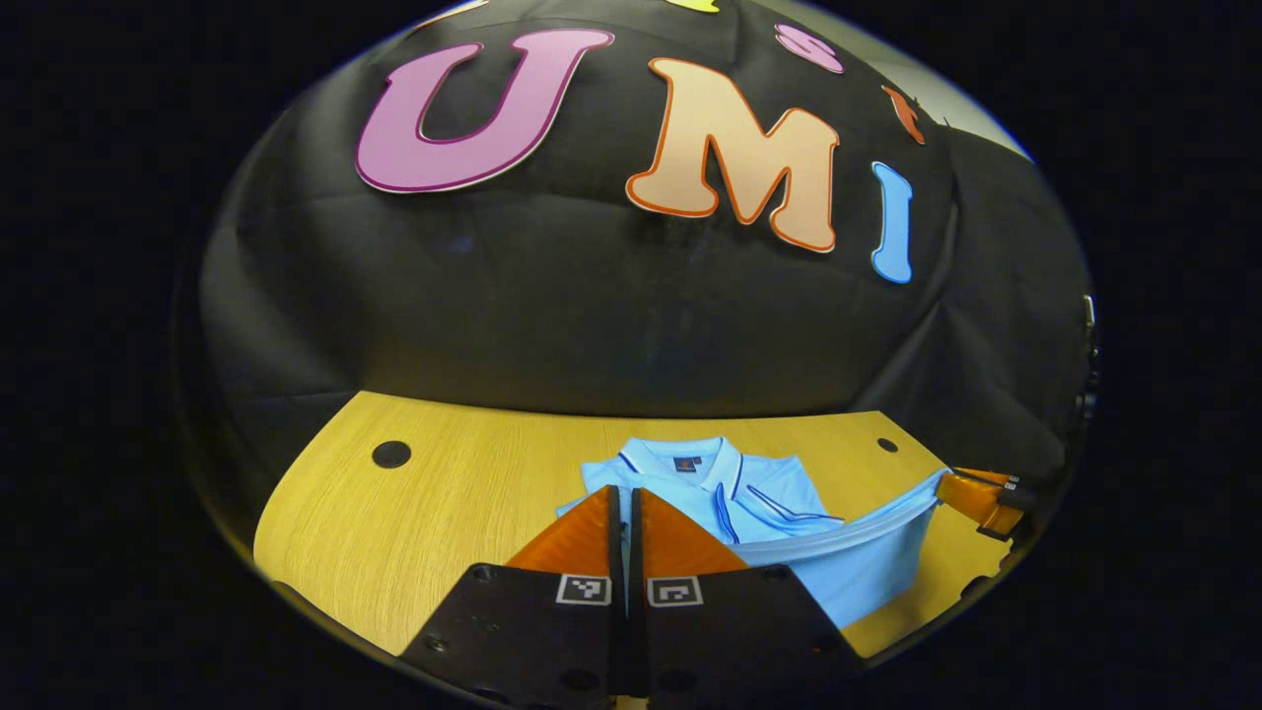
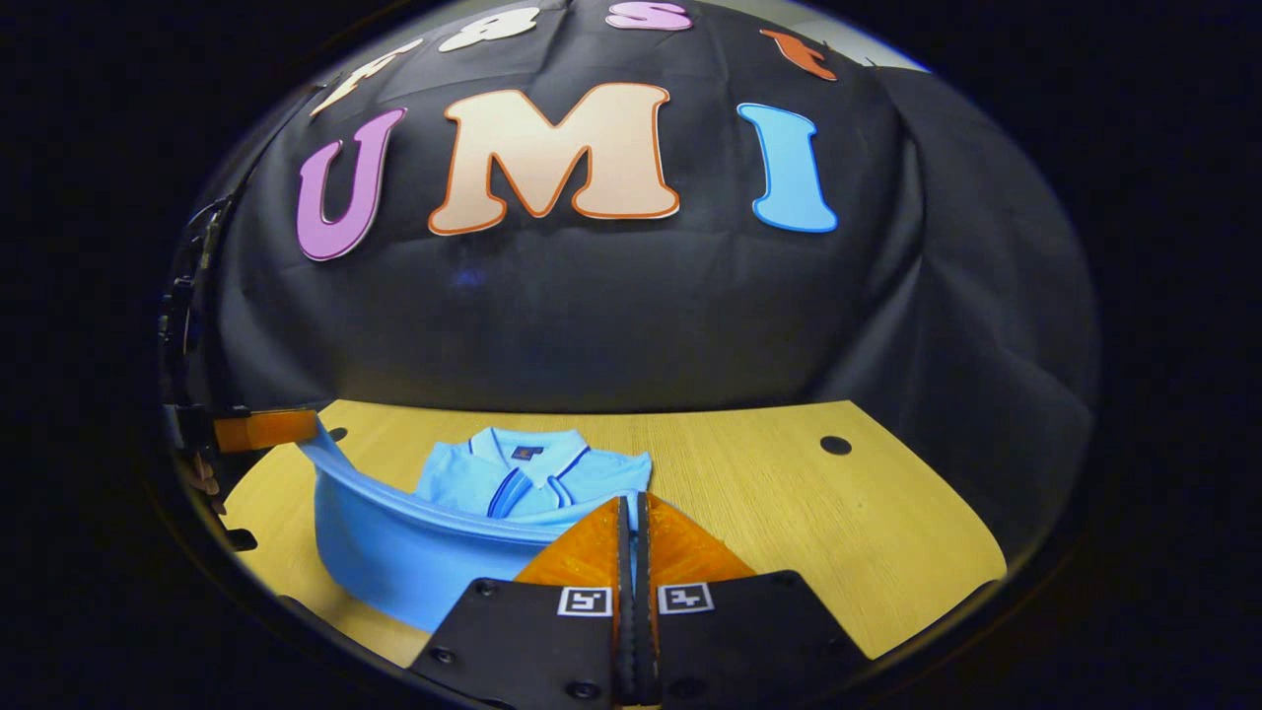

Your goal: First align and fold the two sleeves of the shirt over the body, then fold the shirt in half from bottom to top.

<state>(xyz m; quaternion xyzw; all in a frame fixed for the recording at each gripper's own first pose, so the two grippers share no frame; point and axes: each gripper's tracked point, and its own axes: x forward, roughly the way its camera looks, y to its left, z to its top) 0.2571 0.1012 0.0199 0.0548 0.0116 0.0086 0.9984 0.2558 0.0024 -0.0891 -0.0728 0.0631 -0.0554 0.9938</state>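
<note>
Shirt (image 1: 789, 513), one, hem pinched between two claws, left claw (image 1: 625, 498) and right claw (image 2: 633, 508).

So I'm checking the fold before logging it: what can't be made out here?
- Left gripper view: left tongs cover the light blue polo shirt's near-left hem corner.
- Right gripper view: right tongs cover its right hem corner.
- Folded sleeves' alignment: hidden under the lifted hem.
</note>
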